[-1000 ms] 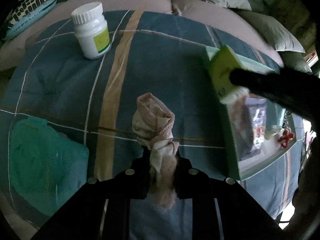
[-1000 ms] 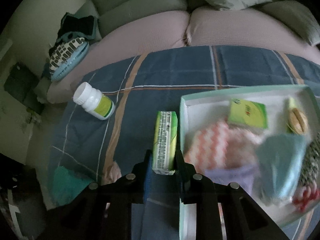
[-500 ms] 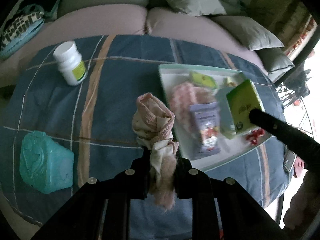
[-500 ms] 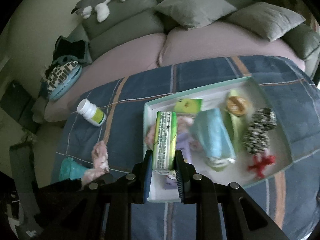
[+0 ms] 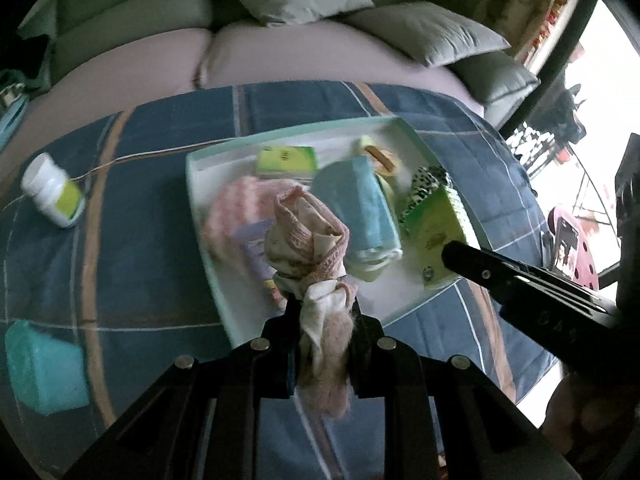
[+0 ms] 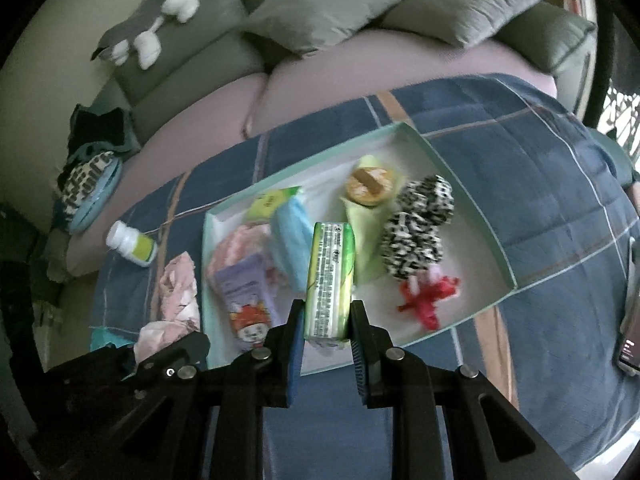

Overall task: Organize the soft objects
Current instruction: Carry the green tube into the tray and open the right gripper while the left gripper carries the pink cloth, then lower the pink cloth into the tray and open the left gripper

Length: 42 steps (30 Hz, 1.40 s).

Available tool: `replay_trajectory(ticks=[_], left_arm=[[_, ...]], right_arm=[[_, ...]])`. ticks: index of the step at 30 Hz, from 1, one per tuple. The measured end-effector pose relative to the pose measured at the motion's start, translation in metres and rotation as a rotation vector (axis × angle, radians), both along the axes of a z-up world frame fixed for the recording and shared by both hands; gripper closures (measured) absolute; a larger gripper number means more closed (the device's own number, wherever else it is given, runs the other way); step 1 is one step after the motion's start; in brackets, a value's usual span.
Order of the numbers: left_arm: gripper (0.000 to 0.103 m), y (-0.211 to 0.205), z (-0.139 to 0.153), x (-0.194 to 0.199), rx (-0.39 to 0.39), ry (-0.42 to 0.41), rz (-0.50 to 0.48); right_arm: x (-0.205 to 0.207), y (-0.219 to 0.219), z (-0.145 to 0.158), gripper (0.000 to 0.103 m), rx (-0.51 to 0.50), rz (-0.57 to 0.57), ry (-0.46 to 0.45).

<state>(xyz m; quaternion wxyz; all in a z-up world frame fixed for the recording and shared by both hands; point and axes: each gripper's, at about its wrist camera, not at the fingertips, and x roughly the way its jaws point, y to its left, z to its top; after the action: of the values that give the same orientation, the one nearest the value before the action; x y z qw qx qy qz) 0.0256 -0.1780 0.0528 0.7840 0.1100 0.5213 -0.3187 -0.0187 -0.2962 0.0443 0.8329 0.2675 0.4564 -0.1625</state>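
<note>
My left gripper [image 5: 322, 312] is shut on a pink and cream cloth bundle [image 5: 306, 236], held above the near left edge of the mint tray [image 5: 304, 130]. The cloth also shows in the right wrist view [image 6: 178, 292]. My right gripper [image 6: 325, 322] is shut on a green tissue pack [image 6: 330, 276], held over the tray [image 6: 500, 256]; the pack shows in the left wrist view [image 5: 436, 228]. The tray holds a blue cloth [image 6: 290, 236], a pink knit [image 6: 236, 246], black-and-white socks [image 6: 416, 228], a purple packet [image 6: 246, 300] and a red toy [image 6: 428, 300].
A white pill bottle [image 5: 52, 196] lies on the blue plaid blanket [image 5: 140, 264] left of the tray. A teal pouch [image 5: 44, 368] sits at the near left. A phone [image 6: 630, 332] lies at the right edge. Grey pillows [image 6: 320, 12] and a plush toy [image 6: 148, 28] line the back.
Both grippers have swung right and further over the tray, still holding their loads. The pill bottle and the teal pouch have slid towards the left of the left wrist view.
</note>
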Motion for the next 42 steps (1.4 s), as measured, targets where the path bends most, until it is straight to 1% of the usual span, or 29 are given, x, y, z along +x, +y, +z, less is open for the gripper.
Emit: replay_trajectory(ticks=[4, 11, 19, 27, 29, 30, 31, 32, 33, 37, 39, 41, 42], left_arm=[[0.083, -0.016, -0.013, 0.002, 0.010, 0.015, -0.023], [0.083, -0.030, -0.031, 0.008, 0.012, 0.036, -0.036], [0.083, -0.040, -0.041, 0.014, 0.021, 0.051, -0.038], [0.081, -0.037, -0.044, 0.013, 0.019, 0.072, -0.024], [0.079, -0.036, -0.045, 0.013, 0.020, 0.083, -0.021], [0.074, -0.035, -0.045, 0.013, 0.021, 0.088, -0.019], [0.067, -0.034, -0.045, 0.012, 0.021, 0.091, -0.019], [0.063, -0.032, -0.044, 0.011, 0.019, 0.093, -0.017], [0.056, -0.031, -0.042, 0.011, 0.015, 0.094, -0.015], [0.050, -0.023, -0.034, 0.007, 0.009, 0.086, -0.004], [0.047, -0.016, -0.029, 0.006, 0.005, 0.080, 0.007], [0.046, -0.009, -0.025, 0.005, 0.005, 0.072, 0.020], [0.045, -0.005, -0.022, 0.005, 0.006, 0.067, 0.030]], right_arm=[[-0.001, -0.010, -0.012, 0.080, 0.018, -0.012, 0.016], [0.006, -0.017, -0.030, 0.080, 0.038, -0.014, 0.036], [0.011, -0.018, -0.040, 0.080, 0.053, -0.013, 0.043], [0.014, -0.019, -0.047, 0.080, 0.056, -0.006, 0.059], [0.015, -0.019, -0.047, 0.077, 0.057, -0.006, 0.061], [0.015, -0.019, -0.046, 0.077, 0.056, -0.007, 0.063], [0.015, -0.019, -0.046, 0.077, 0.053, -0.007, 0.066], [0.015, -0.018, -0.045, 0.077, 0.046, -0.006, 0.069], [0.015, -0.018, -0.045, 0.077, 0.044, -0.005, 0.072], [0.014, -0.017, -0.042, 0.076, 0.043, -0.003, 0.072], [0.013, -0.014, -0.039, 0.071, 0.038, 0.001, 0.068], [0.012, -0.011, -0.035, 0.057, 0.029, 0.004, 0.066], [0.011, -0.009, -0.033, 0.057, 0.024, 0.008, 0.065]])
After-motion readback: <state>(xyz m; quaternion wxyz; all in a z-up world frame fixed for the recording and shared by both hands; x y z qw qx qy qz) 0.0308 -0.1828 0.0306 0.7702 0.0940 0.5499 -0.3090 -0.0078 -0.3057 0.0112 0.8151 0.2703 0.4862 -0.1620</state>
